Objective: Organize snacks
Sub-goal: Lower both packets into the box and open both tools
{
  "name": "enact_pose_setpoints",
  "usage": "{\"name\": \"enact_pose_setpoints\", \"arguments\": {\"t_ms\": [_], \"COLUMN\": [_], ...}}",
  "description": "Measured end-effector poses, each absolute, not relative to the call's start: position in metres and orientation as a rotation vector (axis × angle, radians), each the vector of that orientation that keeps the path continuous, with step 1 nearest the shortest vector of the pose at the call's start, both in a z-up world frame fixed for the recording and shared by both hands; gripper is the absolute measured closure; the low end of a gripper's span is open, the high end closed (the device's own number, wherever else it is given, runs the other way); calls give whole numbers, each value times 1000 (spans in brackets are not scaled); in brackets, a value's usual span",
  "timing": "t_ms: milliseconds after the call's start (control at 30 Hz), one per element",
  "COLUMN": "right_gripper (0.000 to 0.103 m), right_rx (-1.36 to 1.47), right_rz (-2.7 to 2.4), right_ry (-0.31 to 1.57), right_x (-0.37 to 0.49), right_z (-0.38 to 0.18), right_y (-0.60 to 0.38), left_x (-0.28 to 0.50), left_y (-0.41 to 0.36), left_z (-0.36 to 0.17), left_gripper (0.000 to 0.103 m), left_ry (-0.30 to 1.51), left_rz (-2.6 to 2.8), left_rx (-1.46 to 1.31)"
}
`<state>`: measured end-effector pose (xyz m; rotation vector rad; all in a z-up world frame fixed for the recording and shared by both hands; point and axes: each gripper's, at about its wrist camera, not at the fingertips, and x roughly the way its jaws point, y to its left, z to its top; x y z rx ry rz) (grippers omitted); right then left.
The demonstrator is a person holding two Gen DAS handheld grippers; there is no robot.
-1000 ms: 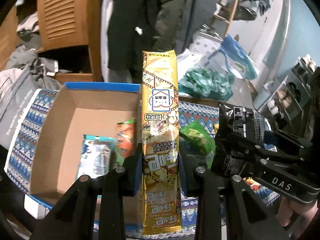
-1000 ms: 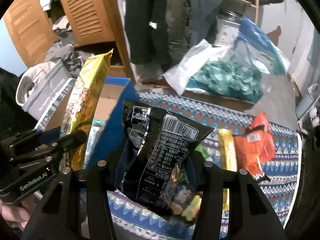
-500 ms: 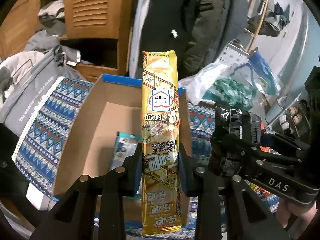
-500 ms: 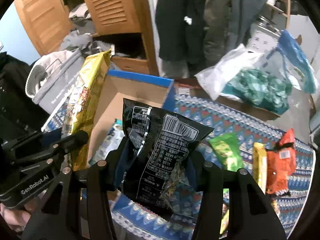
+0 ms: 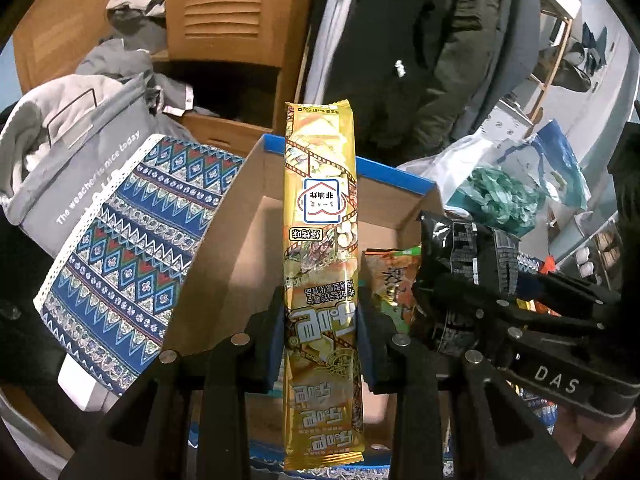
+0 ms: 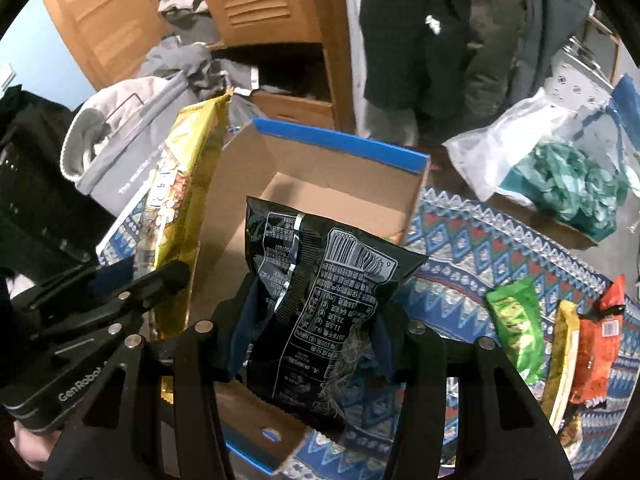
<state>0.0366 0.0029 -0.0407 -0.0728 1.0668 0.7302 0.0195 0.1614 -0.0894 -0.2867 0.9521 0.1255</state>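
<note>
Cardboard box with the blue rim [image 6: 336,136] sits right below both grippers. Left gripper [image 5: 320,344] pinches the long gold snack stick [image 5: 320,240], upright over the box; right gripper [image 6: 312,344] clamps the black crinkly snack bag [image 6: 320,280] alongside.

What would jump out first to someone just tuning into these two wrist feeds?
Probably the two held snacks: a long gold snack packet clamped upright in the left tool, and a crinkled black snack bag gripped in the right tool. Both hang over the open cardboard box with its blue rim, while more packets, including a green one, lie on the patterned cloth at right.
</note>
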Motion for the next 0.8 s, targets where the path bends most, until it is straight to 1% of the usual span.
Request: {"name": "enact_pose_setpoints", "arguments": {"t_ms": [267, 300, 333, 367, 500, 567, 633, 667, 767, 800], "right_gripper": [49, 47, 41, 37, 37, 37, 34, 32, 31, 31], "right_rx": [-71, -66, -59, -56, -47, -50, -57, -60, -73, -76], "right_rz": [738, 739, 743, 741, 722, 705, 691, 686, 663, 658], "right_ry": [1078, 1077, 1077, 1072, 1062, 1052, 1040, 1035, 1014, 1011], "right_x": [40, 41, 42, 42, 44, 44, 43, 43, 41, 42], "right_z": [-46, -45, -44, -43, -39, -35, -32, -30, -25, -24], "right_y": [7, 7, 5, 4, 0, -4, -9, -11, -19, -22], "left_x": [22, 22, 21, 21, 21, 20, 20, 20, 19, 19], "left_y": [167, 167, 167, 167, 166, 165, 163, 162, 158, 156], "left_z": [-101, -101, -99, -98, -93, -91, -89, -89, -87, -86], "left_gripper": [70, 70, 70, 70, 58, 55, 43, 42, 38, 35], "left_ry": [988, 984, 976, 971, 972, 970, 971, 970, 973, 974], "left_rz": [142, 146, 157, 164, 167, 172, 171, 170, 155, 149], "left_rx": [-317, -310, -296, -289, -278, -278, -278, -278, -280, -283]}}
